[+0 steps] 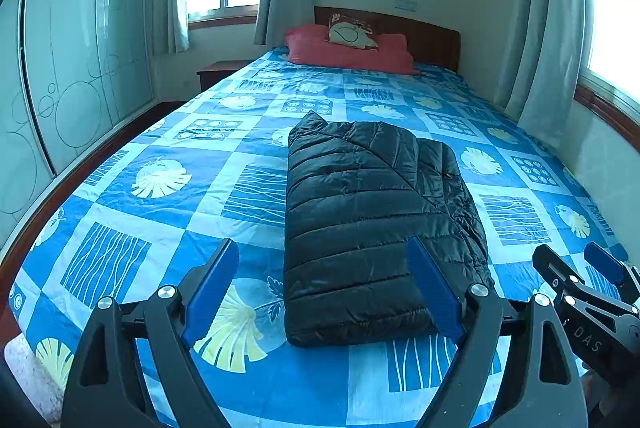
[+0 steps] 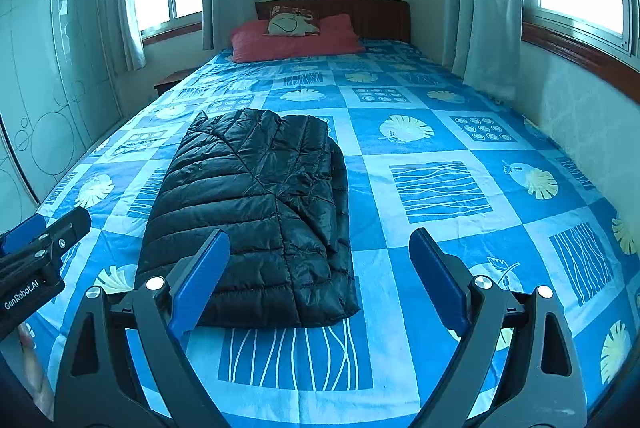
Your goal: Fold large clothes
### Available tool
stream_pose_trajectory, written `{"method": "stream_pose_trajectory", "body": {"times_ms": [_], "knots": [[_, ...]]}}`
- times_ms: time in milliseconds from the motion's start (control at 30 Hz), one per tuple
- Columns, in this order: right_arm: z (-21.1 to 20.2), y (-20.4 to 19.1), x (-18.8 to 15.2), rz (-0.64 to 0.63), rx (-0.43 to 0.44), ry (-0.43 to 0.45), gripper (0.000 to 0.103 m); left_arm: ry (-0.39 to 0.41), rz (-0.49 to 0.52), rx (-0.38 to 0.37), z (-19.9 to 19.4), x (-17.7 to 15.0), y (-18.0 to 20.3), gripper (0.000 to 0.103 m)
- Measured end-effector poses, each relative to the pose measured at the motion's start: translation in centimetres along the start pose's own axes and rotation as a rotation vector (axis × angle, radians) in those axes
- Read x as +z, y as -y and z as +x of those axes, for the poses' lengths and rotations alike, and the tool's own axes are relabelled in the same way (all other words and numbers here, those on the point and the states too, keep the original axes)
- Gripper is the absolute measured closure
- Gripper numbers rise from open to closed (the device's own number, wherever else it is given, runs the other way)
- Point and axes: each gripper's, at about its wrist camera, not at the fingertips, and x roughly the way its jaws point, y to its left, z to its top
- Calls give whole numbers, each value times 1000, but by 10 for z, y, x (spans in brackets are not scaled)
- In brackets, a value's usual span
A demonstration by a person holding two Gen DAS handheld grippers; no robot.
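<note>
- A blue patterned bed (image 1: 168, 132) filled the room.
- The folded black jacket (image 1: 372, 212) lay near the foot edge, its long side pointing toward the headboard.
- The left gripper (image 1: 322, 288) and the right gripper (image 2: 320, 280) hung wide open, holding nothing, both just short of the jacket.

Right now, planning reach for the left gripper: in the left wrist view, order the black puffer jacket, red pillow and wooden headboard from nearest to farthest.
1. Black puffer jacket: folded on the bedspread, just ahead of the open left gripper.
2. Red pillow: far end of the bed.
3. Wooden headboard: behind the pillow, against the wall.
</note>
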Motion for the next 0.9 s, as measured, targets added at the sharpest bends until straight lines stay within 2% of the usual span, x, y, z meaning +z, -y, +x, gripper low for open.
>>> {"method": "stream_pose_trajectory", "body": {"times_ms": [900], "knots": [[-2,-9,-3,-9,10,-5,11,2,-20,1,-3,-5,-6,18]]}}
